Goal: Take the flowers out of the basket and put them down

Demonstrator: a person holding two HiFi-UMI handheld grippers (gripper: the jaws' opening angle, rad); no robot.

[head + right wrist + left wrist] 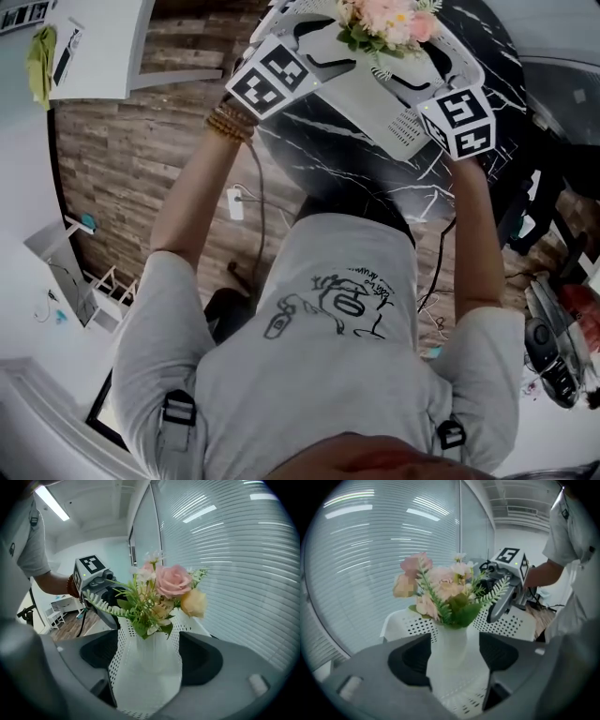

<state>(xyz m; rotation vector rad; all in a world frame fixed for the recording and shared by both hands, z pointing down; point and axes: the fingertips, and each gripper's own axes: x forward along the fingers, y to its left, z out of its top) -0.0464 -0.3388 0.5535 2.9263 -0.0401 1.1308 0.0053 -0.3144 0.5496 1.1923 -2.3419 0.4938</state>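
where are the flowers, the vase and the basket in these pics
flowers (172, 581), right gripper view, on the pink rose
vase (451, 645), left gripper view, on its white body
basket (513, 626), left gripper view, on its perforated wall

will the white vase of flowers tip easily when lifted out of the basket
Probably top-heavy: the flowers spread wider than the narrow white vase, so it may tilt. Its surface looks smooth, possibly slippery. The flowers look artificial, so likely light.
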